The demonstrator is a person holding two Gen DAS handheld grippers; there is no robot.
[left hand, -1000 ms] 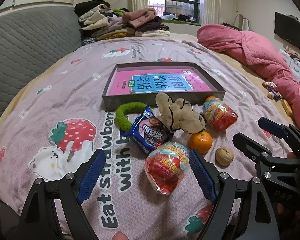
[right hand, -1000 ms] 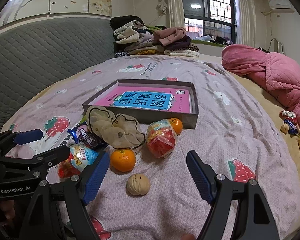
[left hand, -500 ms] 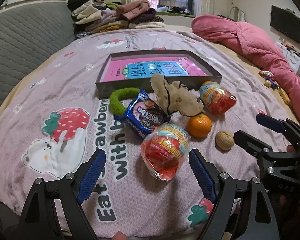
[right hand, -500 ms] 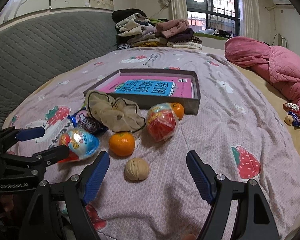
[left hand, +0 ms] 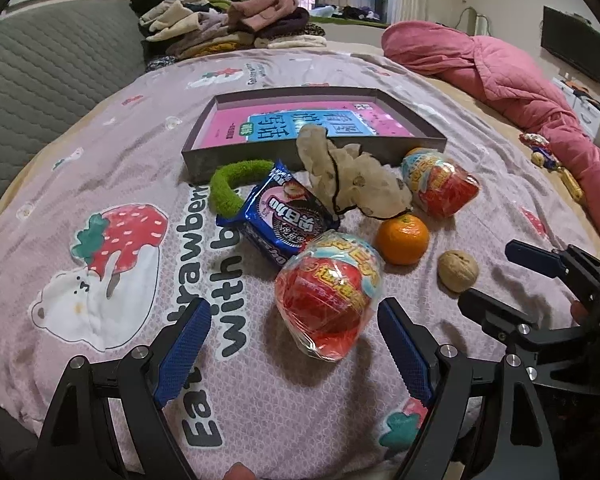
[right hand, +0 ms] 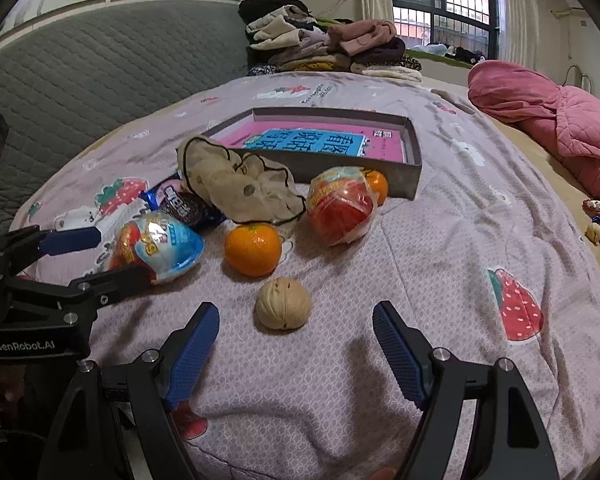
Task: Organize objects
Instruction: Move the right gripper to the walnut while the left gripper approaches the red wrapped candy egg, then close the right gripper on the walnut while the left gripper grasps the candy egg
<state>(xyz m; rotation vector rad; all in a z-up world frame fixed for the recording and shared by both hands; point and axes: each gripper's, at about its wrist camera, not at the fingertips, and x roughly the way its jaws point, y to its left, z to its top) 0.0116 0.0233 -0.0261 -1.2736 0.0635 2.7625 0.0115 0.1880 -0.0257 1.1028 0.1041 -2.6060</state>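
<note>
Here the left tool (left hand: 292, 336), spread wide, frames the wrapped toy egg (left hand: 328, 292) at lower centre, probably to grasp it. The right tool (right hand: 296, 344), likewise released, brackets the walnut (right hand: 283, 303), likely bound for the box (right hand: 414, 156).

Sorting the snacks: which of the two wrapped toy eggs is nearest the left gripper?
The wrapped egg lying just ahead of the open left gripper, beside the cookie packet. The other egg lies farther off, by the box.

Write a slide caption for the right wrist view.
Open right gripper poised over a walnut on the strawberry bedspread, mandarin and grey tray beyond.
</note>
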